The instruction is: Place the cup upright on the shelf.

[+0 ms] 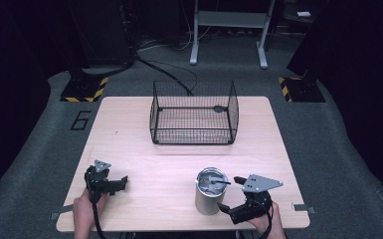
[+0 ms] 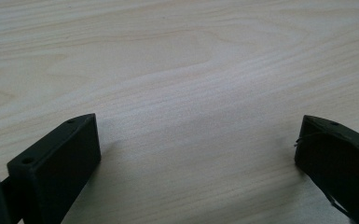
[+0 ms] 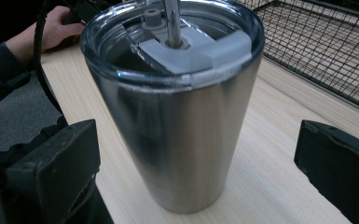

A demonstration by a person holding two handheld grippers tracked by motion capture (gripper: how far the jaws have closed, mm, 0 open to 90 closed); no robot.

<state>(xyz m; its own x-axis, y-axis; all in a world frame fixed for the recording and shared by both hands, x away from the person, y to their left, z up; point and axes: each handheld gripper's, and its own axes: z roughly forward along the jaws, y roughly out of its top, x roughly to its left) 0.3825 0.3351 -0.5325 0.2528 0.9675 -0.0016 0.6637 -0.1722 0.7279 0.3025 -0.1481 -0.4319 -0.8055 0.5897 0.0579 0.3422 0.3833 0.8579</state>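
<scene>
A steel tumbler [image 1: 210, 191] with a clear lid and a metal straw stands upright at the table's front right. My right gripper [image 1: 230, 193] is just to its right, open. In the right gripper view the tumbler [image 3: 177, 116] rises close ahead of the right gripper [image 3: 198, 128], one jaw on each side with a gap to the steel. My left gripper [image 1: 119, 185] rests at the front left, far from the tumbler. In the left gripper view the left gripper [image 2: 196, 123] is open over bare wood, nothing between its jaws.
A black wire basket [image 1: 194, 130] stands at the back middle of the wooden table [image 1: 169, 164], and its mesh wall [image 3: 326, 51] shows behind the tumbler. The person's other hand [image 3: 51, 23] lies at the table's edge. Grey carpet surrounds the table.
</scene>
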